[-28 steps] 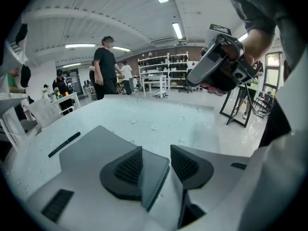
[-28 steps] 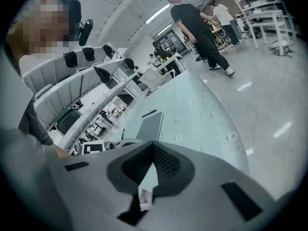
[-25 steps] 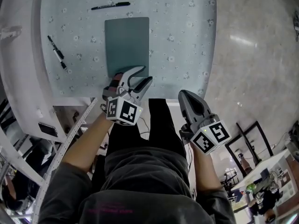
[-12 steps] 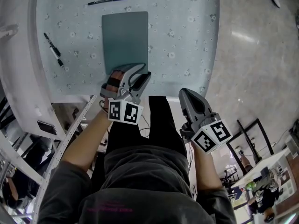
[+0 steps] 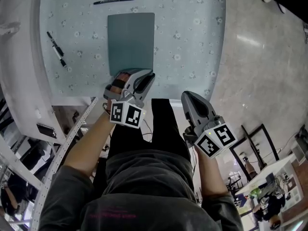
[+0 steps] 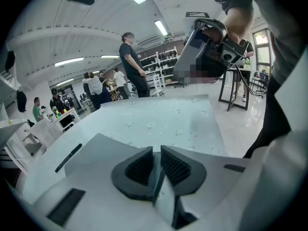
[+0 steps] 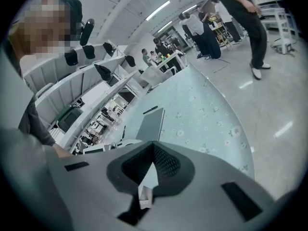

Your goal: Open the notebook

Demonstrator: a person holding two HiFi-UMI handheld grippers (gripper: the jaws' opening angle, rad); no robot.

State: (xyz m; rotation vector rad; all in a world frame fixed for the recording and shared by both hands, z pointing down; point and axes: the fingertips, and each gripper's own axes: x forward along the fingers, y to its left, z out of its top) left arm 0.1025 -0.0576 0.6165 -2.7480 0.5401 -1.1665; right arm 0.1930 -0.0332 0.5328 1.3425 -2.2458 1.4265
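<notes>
Floral tabletop (image 5: 192,42) | left hand-held gripper (image 5: 147,75) closing around notebook (image 5: 131,37) corner, largely hidden | right hand-held gripper (image 5: 188,96) clenched, empty.

Right of the notebook (image 5: 131,40) the surface (image 5: 192,42) lies bare, a broad open stretch out to its curved edge. On the left a marker (image 5: 57,49) lies in the strip between the notebook and the white raised border (image 5: 21,47), and a pen (image 5: 114,0) lies just past the notebook's far edge. The left gripper (image 5: 147,75), jaws closing over the notebook's near corner, blocks that side.
</notes>
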